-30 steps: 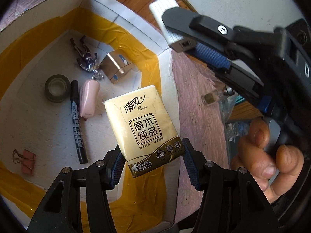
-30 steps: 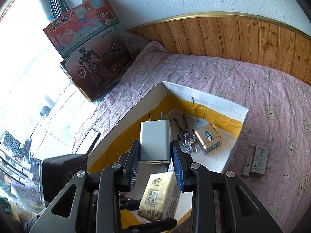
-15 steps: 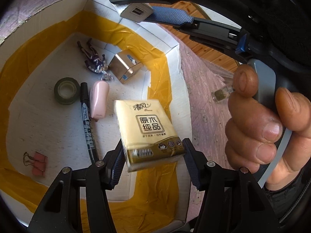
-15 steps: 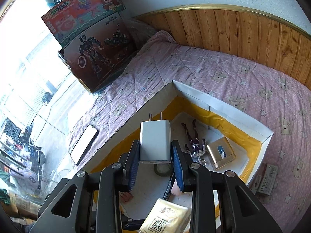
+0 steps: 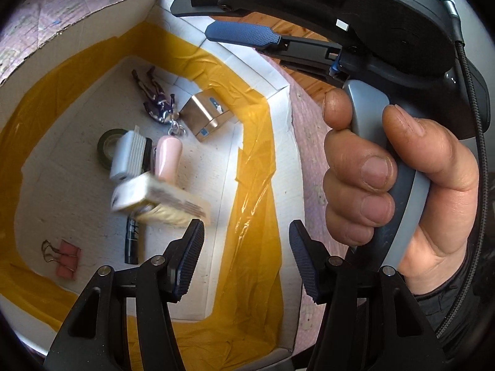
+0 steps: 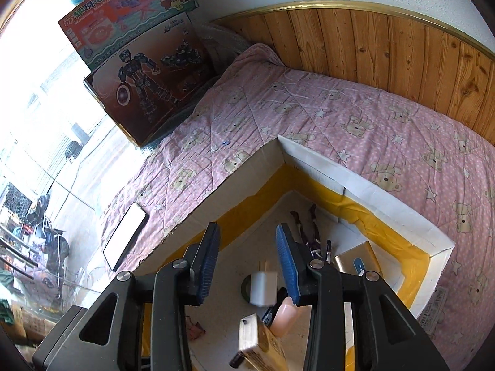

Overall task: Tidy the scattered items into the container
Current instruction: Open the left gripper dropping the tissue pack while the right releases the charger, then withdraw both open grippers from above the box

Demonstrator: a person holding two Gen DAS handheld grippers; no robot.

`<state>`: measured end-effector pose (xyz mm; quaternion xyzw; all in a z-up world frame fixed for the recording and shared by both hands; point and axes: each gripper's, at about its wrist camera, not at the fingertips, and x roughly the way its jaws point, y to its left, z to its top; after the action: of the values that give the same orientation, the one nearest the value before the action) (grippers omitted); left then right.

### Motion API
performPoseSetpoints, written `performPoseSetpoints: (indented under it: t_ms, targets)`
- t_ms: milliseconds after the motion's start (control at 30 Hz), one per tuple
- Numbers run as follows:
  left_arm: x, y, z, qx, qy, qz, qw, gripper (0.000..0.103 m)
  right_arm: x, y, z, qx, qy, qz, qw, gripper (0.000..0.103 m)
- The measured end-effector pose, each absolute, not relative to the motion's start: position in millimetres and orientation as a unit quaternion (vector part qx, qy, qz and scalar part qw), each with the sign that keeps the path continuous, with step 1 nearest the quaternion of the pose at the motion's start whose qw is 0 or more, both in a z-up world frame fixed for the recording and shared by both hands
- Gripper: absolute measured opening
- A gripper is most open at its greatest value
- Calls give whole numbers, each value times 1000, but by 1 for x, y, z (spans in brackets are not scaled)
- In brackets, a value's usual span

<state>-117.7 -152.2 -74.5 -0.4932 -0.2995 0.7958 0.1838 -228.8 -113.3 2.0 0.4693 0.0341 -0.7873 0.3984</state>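
The white cardboard box (image 5: 280, 92) with yellow tape lining lies below both grippers; it also shows in the right wrist view (image 6: 365, 185). My left gripper (image 5: 246, 249) is open and empty. The tissue pack (image 5: 161, 201) is blurred, loose in the box below it; it shows too in the right wrist view (image 6: 263, 346). My right gripper (image 6: 247, 261) is open and empty. The white charger (image 6: 263, 287) is loose below it, over the tape roll; it shows in the left wrist view (image 5: 130, 154).
In the box lie a figurine (image 5: 153, 95), a gold box (image 5: 207, 116), a pink case (image 5: 167, 157), a black marker (image 5: 132, 238), a green tape roll (image 5: 106, 147) and a pink binder clip (image 5: 66, 262). A phone (image 6: 125, 236) and toy boxes (image 6: 148, 71) are on the pink bedspread.
Both grippers have opened. The tissue pack has dropped out of the left one and the charger out of the right one, both into the box.
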Motion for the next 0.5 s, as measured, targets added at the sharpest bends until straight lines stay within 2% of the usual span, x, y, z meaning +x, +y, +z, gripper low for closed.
performPoseSetpoints:
  t_ms: [500]
  targets:
    - [-112,-169,-64,-470,-329,797,187,60,-217,-86,-1,486,13,-783,388,40]
